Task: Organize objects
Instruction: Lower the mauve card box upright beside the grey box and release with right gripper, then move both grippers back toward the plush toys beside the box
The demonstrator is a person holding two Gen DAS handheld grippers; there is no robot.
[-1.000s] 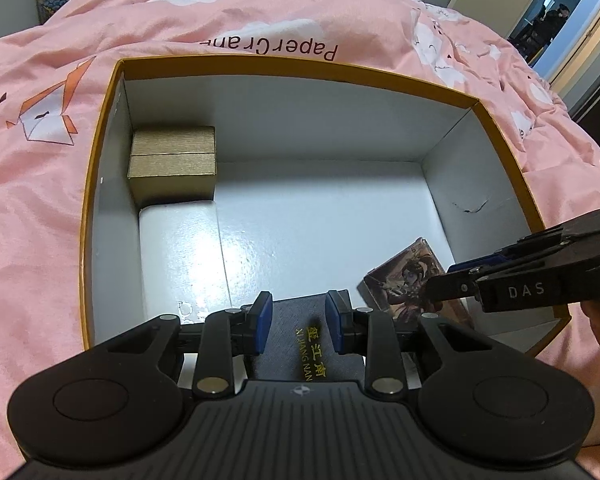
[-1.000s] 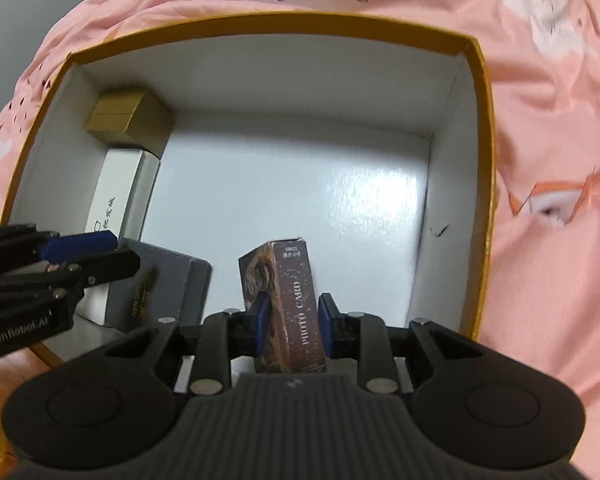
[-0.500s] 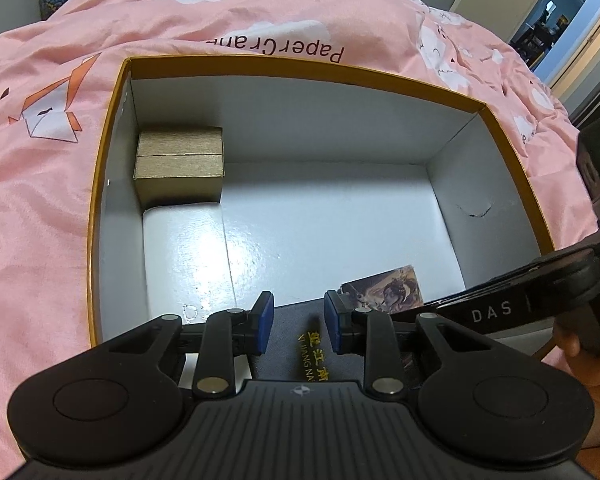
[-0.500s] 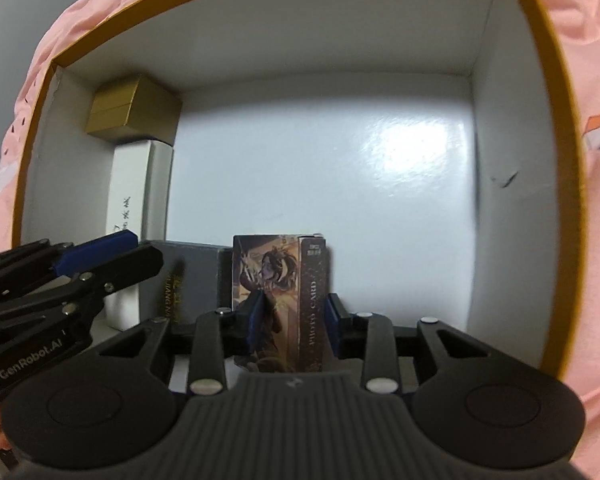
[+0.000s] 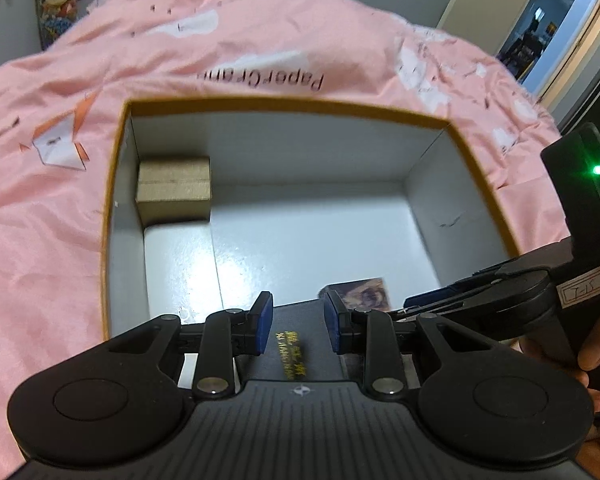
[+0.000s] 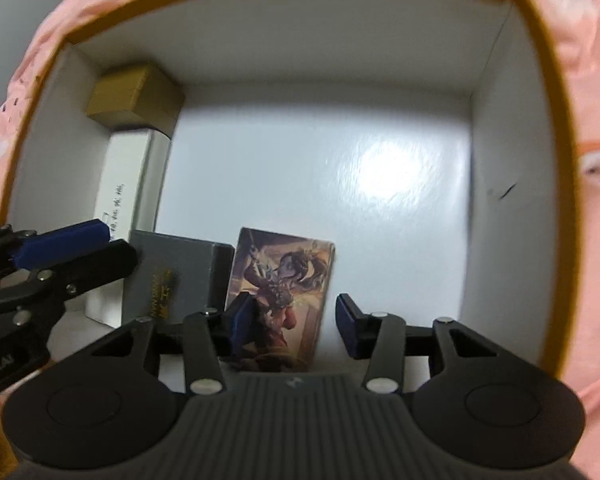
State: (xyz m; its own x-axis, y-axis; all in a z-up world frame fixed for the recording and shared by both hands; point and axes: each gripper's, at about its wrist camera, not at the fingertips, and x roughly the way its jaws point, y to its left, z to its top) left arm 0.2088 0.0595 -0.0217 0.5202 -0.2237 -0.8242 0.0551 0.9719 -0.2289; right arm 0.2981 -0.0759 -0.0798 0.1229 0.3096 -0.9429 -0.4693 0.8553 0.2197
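A large orange-rimmed box (image 5: 284,104) (image 6: 540,120) with a white inside lies on the pink bedcover. Along its left wall sit a brown carton (image 5: 174,184) (image 6: 134,100), a white box (image 5: 176,264) (image 6: 120,200) and a dark grey box (image 5: 300,316) (image 6: 180,268). An illustrated photo-card box (image 6: 284,276) (image 5: 364,294) stands right beside the grey one. My right gripper (image 6: 292,320) (image 5: 412,306) straddles it. Its jaws are opening, and the right pad is clear of the box. My left gripper (image 5: 298,328) (image 6: 116,244) hovers over the grey box, jaws drawn close with nothing between them.
The pink bedcover (image 5: 260,40) surrounds the box on all sides. A hand (image 5: 596,356) holds the right gripper's handle at the lower right. White floor shows across the box's middle and right (image 6: 360,140). A doorway (image 5: 540,20) lies beyond the bed.
The right jaws have spread off the photo-card box, which now shows its picture face beside the grey box. The left gripper has lifted a little and drawn back.
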